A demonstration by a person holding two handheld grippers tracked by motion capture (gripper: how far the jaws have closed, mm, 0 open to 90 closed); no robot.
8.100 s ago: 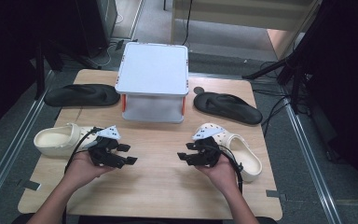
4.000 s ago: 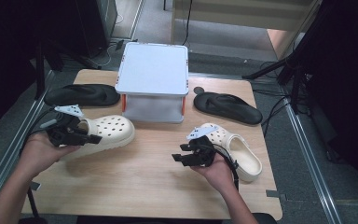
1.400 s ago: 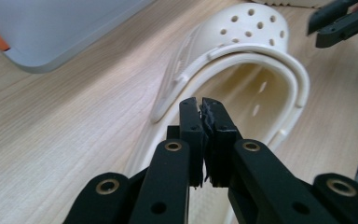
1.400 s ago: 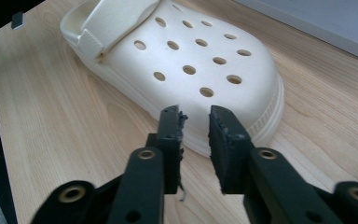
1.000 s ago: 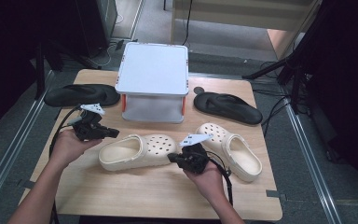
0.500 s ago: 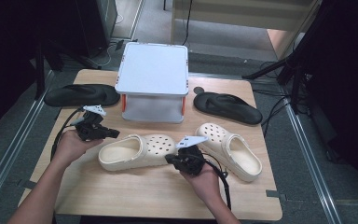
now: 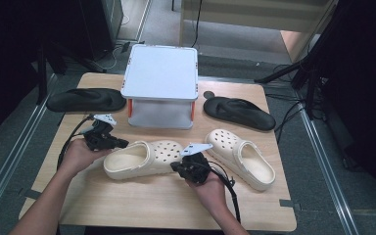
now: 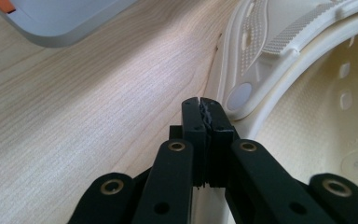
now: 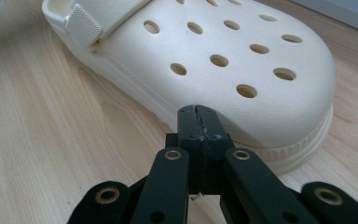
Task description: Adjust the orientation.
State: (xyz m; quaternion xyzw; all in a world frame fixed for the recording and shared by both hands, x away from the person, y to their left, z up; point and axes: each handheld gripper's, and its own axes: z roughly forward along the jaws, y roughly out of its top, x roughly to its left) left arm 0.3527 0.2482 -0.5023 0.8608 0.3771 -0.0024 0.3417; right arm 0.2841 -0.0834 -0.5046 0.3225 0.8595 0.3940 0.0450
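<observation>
Since both your grippers have their jaws pressed together on nothing, you look to be nudging, not gripping: left gripper [image 7: 111, 142] at the heel, right gripper [image 7: 182, 168] against the toe of the cream clog [image 7: 144, 158] lying mid-table, apparently to line it up beside its mate [image 7: 242, 157]; I can read no brand or writing anywhere

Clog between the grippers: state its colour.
The clog is cream, its toe dotted with round holes; the right gripper view shows it best.

Black jaws, brass rivets, grey plates, black cables.
</observation>
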